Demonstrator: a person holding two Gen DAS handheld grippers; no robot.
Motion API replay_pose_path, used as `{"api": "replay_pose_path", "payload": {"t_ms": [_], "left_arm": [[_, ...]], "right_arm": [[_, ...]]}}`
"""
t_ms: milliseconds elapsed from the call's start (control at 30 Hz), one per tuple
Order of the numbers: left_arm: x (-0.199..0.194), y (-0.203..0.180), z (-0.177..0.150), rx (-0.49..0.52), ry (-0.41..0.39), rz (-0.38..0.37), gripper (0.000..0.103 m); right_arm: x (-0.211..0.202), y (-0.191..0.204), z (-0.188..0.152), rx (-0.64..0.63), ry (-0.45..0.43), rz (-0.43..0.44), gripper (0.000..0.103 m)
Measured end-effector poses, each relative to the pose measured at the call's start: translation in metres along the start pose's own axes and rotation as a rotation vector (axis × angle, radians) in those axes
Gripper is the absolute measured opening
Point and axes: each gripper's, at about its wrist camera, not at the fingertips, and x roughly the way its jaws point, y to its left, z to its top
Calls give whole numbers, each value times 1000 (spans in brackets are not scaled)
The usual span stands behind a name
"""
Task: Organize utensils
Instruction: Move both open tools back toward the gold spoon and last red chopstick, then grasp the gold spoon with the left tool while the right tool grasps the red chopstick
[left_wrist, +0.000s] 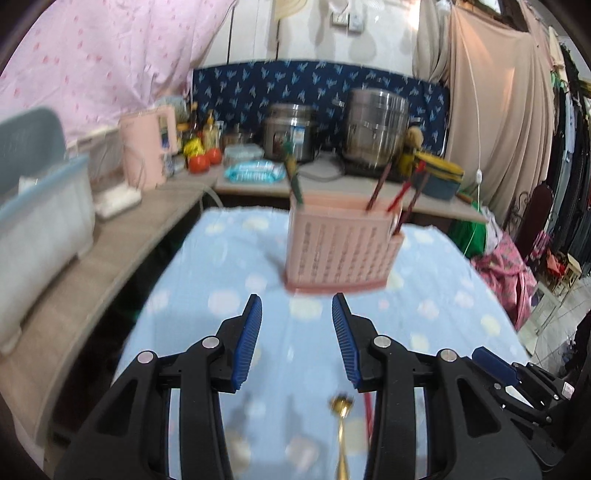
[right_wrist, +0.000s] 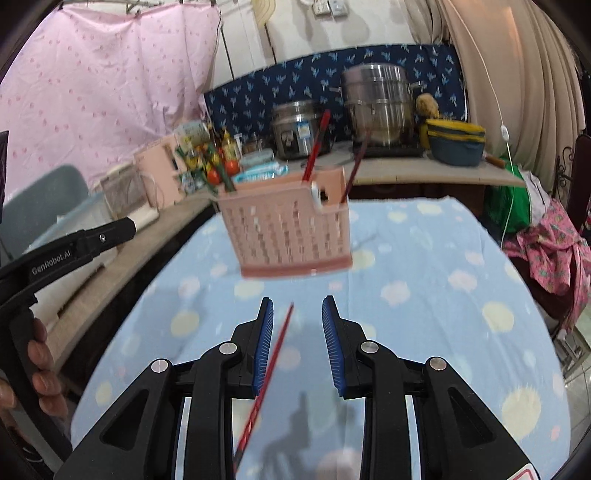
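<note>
A pink utensil basket (left_wrist: 340, 247) stands on the blue spotted cloth (left_wrist: 229, 266), ahead of both grippers. Three red chopsticks (left_wrist: 378, 192) and one green-handled utensil (left_wrist: 293, 177) stick up from it. One more red chopstick (right_wrist: 269, 369) lies on the cloth, right by the right hand-held gripper (right_wrist: 297, 310), whose jaws are spread and pinch nothing. A gold spoon (left_wrist: 341, 424) lies under the left hand-held gripper (left_wrist: 297, 306), also spread and empty. Behind, on the counter (left_wrist: 258, 184), stand two steel pots (left_wrist: 376, 125) and two tomatoes (left_wrist: 205, 159).
</note>
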Motion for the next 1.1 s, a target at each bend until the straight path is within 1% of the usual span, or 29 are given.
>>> {"api": "replay_pose_path", "payload": {"t_ms": [67, 133, 233, 433, 567, 700, 833, 1100], "left_arm": [[0, 6, -21, -7, 36, 9, 38], [1, 10, -39, -16, 75, 1, 38], [3, 12, -63, -7, 120, 13, 38], [6, 7, -102, 16, 192, 22, 38], [7, 3, -120, 26, 232, 6, 38], [7, 1, -129, 38, 251, 3, 38], [8, 1, -134, 38, 260, -2, 38], [11, 0, -136, 27, 282, -13, 38]], "right_arm": [[0, 3, -21, 3, 37, 2, 28], [2, 7, -38, 10, 74, 13, 28], [4, 16, -67, 16, 133, 31, 28], [10, 33, -98, 5, 188, 38, 28], [14, 41, -108, 6, 215, 50, 28], [19, 45, -110, 6, 224, 49, 28], [21, 46, -111, 8, 226, 41, 28], [29, 49, -111, -7, 228, 21, 22]]}}
